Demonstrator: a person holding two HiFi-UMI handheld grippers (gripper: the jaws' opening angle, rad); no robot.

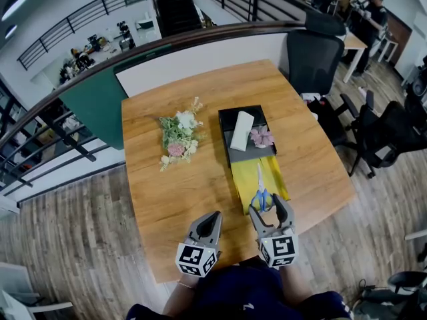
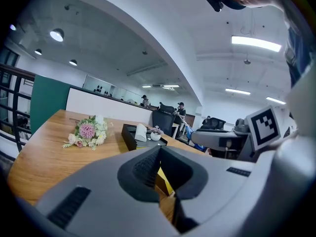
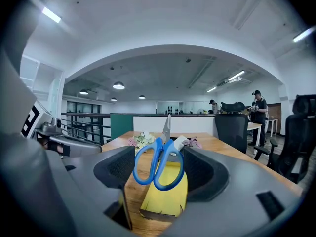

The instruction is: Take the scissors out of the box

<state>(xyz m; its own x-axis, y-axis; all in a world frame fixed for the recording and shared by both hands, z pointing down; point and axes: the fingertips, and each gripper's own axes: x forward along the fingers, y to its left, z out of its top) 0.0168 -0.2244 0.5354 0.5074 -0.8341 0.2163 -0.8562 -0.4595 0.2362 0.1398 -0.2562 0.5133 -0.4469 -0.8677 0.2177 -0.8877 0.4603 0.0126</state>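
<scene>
From the head view, a wooden desk (image 1: pixel 167 199) carries a bunch of flowers (image 1: pixel 179 137) and, to its right, a black box (image 1: pixel 223 132) holding a white roll (image 1: pixel 241 131) and a pink flower (image 1: pixel 261 137). A yellow board (image 1: pixel 243 179) lies against the near end of the box. The scissors (image 1: pixel 261 193) are outside the box, over this board, with the blades pointing toward the box and the blue handles nearest the person. The left hand-held gripper (image 1: pixel 213 217) sits over bare desk to the left of the board, and the right hand-held gripper (image 1: pixel 267 207) has its tips on either side of the scissor handles.

In the left gripper view, the jaws are pressed together with nothing between them. The flowers and the black box lie beyond on the desk, and a corner of the yellow board shows just past the tips.

In the right gripper view, the jaws stand apart with the two blue loops spanning the gap. Each pad presses a loop, so this hand-held gripper is clamped on the scissors. The handles appear lifted a little above the yellow board, with the blades pointing away toward the box
</scene>
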